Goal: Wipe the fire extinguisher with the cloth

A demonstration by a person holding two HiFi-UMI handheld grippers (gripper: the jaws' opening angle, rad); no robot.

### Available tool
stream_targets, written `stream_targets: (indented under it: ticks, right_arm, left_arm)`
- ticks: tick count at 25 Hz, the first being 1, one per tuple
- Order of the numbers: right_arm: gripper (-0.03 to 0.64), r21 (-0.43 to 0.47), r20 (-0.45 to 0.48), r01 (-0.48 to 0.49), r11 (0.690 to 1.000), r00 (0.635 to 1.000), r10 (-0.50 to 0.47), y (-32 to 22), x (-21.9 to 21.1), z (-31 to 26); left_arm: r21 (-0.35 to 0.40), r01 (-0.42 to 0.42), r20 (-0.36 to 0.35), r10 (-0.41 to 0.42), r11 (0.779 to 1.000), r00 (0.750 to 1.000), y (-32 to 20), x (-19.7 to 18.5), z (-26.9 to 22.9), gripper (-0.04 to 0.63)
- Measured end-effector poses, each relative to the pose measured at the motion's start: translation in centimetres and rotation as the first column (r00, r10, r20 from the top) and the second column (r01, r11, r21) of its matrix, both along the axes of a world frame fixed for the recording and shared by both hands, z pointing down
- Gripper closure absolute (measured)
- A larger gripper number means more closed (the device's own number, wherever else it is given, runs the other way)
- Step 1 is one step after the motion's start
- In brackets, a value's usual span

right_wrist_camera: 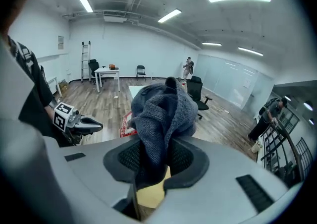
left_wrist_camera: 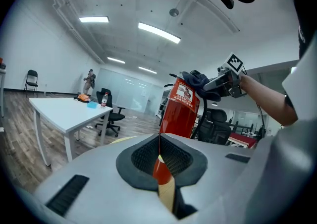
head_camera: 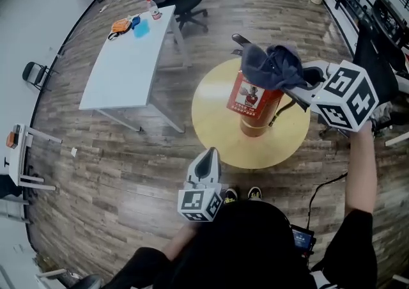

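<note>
Cloth [head_camera: 275, 67] atop extinguisher [head_camera: 254, 103], rnd table [head_camera: 214, 112]

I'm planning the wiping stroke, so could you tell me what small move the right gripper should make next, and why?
Probably draw the right gripper, shut on the cloth, down the side of the fire extinguisher: the cloth sits bunched over its top, with the body below uncovered.

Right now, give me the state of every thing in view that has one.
fire extinguisher: upright on the round table.
cloth: bunched, clamped in the right gripper, draped over the extinguisher's top.
right gripper: shut on the cloth.
left gripper: shut, empty, off the extinguisher.
</note>
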State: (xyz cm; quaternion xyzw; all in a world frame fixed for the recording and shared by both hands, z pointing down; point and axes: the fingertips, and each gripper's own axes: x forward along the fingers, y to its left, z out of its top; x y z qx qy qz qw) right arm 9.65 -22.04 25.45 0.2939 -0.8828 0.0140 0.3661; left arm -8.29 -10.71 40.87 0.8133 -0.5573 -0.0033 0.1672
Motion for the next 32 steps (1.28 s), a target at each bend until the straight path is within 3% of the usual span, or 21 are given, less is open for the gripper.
stream_targets:
  ticks: [4, 8, 16, 19, 22, 24, 27, 29, 32]
  right_arm:
    - [0.508, 0.037, -0.016, -0.060, 0.997, 0.998, 0.061, 1.4, 2.9, 2.8]
    - [0.508, 0.000, 0.032, -0.091, 0.996, 0.995, 0.091, 1.5, 5.0, 6.9]
    - [0.508, -0.193, 0.075, -0.227, 0.955, 0.967, 0.245, -0.3, 4.3, 24.8]
    - [0.508, -0.320, 0.172, -0.290, 0.902, 0.918, 0.356, 0.6, 2.5, 29.5]
    - [0.508, -0.382, 0.284, -0.374, 0.846, 0.823, 0.492, 0.7, 1.6, 31.4]
    - [0.508, -0.425, 0.289, -0.416, 0.804, 0.779, 0.556, 1.4, 1.2, 33.2]
    - [0.508, -0.436, 0.229, -0.480, 0.761, 0.758, 0.610, 2.1, -0.1, 36.9]
    - [0.508, -0.501, 0.223, -0.529, 0.684, 0.685, 0.693, 2.1, -0.5, 39.3]
    - [0.508, -0.633, 0.214, -0.528, 0.566, 0.583, 0.784, 2.6, -2.0, 42.4]
  left_arm:
    - [-0.007, -0.033, 0.010, 0.033, 0.999, 0.999, -0.3, 1.5, 0.3, 0.572]
    - [-0.011, -0.053, 0.022, 0.053, 0.999, 0.998, -0.7, 2.4, -0.1, 0.572]
    - [-0.015, -0.074, 0.034, 0.075, 0.997, 0.997, -2.0, 3.8, 0.2, 0.572]
    - [-0.028, -0.079, 0.034, 0.080, 0.996, 0.996, -1.4, 4.1, 0.9, 0.572]
    - [-0.040, -0.071, 0.034, 0.073, 0.997, 0.997, -1.0, 3.8, 1.4, 0.572]
    - [-0.051, -0.070, 0.034, 0.072, 0.996, 0.997, -0.7, 3.3, 1.6, 0.571]
    - [-0.059, -0.051, 0.038, 0.053, 0.997, 0.998, -0.4, 1.9, 1.7, 0.572]
    - [-0.060, -0.031, 0.044, 0.033, 0.998, 0.998, 0.1, 0.7, 1.6, 0.572]
    - [-0.073, 0.012, 0.058, -0.008, 0.997, 0.998, 0.8, -1.4, 1.9, 0.572]
